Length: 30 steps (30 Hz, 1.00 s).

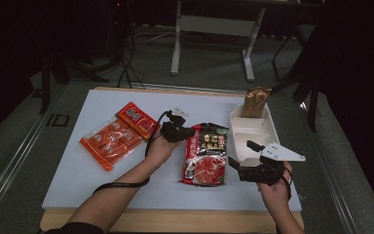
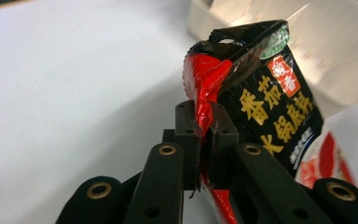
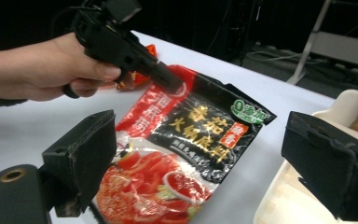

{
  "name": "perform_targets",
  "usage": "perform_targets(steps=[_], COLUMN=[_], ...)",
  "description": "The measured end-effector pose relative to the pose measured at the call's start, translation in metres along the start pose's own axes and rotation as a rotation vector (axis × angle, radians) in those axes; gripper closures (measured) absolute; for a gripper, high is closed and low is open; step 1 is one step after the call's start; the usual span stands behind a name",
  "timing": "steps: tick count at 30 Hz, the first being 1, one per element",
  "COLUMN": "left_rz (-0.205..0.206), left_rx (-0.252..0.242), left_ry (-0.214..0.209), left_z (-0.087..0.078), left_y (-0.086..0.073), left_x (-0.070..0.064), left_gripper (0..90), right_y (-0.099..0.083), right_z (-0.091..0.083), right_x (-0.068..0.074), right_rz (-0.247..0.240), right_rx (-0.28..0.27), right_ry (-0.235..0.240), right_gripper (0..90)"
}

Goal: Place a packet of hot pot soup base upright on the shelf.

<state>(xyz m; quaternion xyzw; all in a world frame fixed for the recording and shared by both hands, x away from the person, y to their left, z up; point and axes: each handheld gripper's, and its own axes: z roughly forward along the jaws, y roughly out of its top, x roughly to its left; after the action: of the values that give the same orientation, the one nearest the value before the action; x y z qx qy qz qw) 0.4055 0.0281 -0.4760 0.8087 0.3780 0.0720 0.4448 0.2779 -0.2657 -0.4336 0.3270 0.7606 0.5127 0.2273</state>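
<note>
A black and red soup-base packet (image 1: 206, 153) lies flat in the middle of the white board (image 1: 78, 170). My left gripper (image 1: 189, 131) is shut on its upper left corner. In the left gripper view the jaws (image 2: 204, 128) pinch the packet's (image 2: 261, 107) red edge and lift that corner slightly. My right gripper (image 1: 243, 154) hovers open at the packet's right side, over the near end of the white tray (image 1: 268, 124). In the right gripper view its wide-apart pads (image 3: 81, 158) frame the packet (image 3: 191, 140), and the left gripper (image 3: 170, 81) holds the far corner.
An orange packet (image 1: 112, 136) lies at the board's left. A brown pouch (image 1: 255, 102) stands in the tray's far compartment. The divided tray sits along the board's right edge. Beyond the board are a dark floor, cables and table legs (image 1: 176, 44).
</note>
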Motion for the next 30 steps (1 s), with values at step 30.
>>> perform_targets(steps=[30], left_rz=[0.084], left_rx=[-0.18], left_ry=[-0.091], left_z=[-0.062], left_y=[0.017], left_x=[-0.022], left_gripper=[86.6], right_y=[0.021], right_z=[-0.012], right_x=[-0.001], right_rz=[-0.026], right_rx=[-0.004], right_ry=[-0.019], right_gripper=[10.3])
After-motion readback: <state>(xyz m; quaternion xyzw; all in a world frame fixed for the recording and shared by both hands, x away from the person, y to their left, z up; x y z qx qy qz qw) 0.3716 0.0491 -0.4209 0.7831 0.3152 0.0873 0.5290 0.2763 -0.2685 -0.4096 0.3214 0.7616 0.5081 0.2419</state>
